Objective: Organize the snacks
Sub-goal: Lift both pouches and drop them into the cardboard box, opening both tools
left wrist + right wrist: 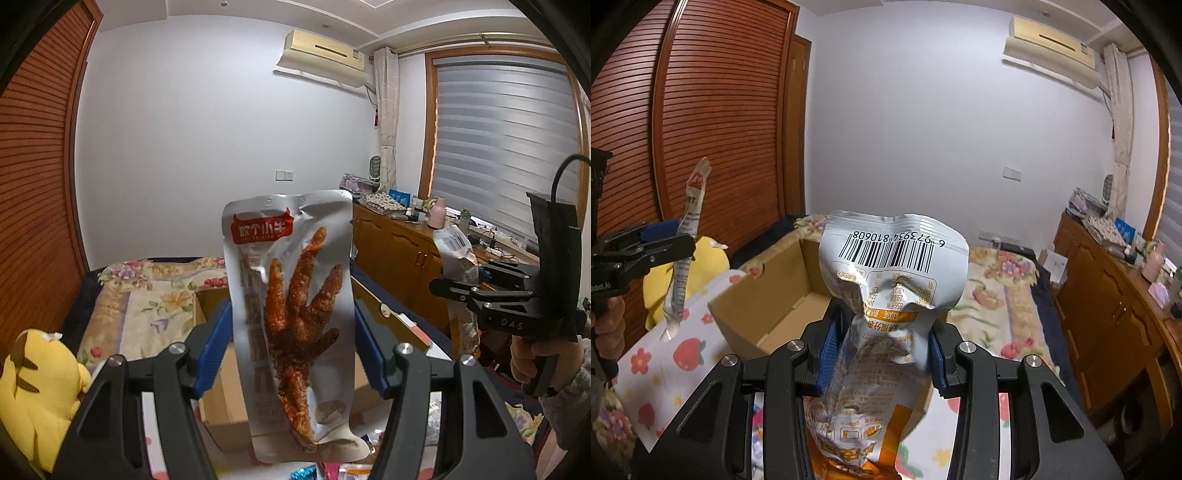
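Closest thing first: the left gripper (293,343) is clamped on a silver chicken-feet pouch (291,317), pinching it across its flat sides so it stands tall between the blue pads. The right gripper (882,354) is squeezing a white-and-orange snack bag (886,295) at its waist, and the bag is crumpled and ballooning above the pads. Both packs are up in the air, above the bed, not in anything yet.

What I'd worry about: the pouch is slick foil held edge to edge, so it could buckle or twist out if it gets swung quickly. The puffy bag looks like it has air in it, so a harder squeeze might pop it, or it could squirt upward out of the grip.

Just beyond the right gripper sits the open cardboard box (757,295) on the bed, flaps up, and the part of its inside I can see looks bare. My guess is both packs go there. The near flap could catch a bag on the way in.

Past the box's far-left corner, a yellow plush (705,266).
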Tool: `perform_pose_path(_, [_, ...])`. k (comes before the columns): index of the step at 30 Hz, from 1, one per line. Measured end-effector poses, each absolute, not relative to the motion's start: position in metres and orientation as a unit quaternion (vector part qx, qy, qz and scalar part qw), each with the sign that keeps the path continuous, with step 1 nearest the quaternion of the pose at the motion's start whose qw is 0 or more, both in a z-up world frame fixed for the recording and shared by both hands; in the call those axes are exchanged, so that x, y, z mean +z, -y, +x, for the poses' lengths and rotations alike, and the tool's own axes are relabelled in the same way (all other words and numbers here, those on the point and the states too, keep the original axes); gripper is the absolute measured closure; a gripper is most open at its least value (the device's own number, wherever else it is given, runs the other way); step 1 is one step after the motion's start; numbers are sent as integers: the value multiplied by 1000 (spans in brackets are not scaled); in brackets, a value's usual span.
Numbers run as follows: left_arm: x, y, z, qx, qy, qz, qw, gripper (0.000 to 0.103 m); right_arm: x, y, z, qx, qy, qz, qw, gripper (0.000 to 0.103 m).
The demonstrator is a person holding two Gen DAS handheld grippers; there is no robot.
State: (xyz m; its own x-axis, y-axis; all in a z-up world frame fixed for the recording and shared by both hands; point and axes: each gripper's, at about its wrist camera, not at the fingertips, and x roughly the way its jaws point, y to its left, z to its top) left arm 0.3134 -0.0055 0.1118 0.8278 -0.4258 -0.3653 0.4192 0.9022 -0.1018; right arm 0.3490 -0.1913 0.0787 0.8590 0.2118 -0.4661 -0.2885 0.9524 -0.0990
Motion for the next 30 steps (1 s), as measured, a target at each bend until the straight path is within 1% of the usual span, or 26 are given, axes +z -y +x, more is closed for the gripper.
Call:
perform_pose_path(13, [116,16,374,-213,-204,-1,956,41,88,168,414,137,-220,-88,962,62])
perform_pose_path(19, [92,20,399,-204,-226,5,952,41,76,161,439,135,-223,-87,962,62])
perform_pose_path(30, [48,46,426,-198,-285,28,938,40,29,156,463,121,-268,-97,951,62])
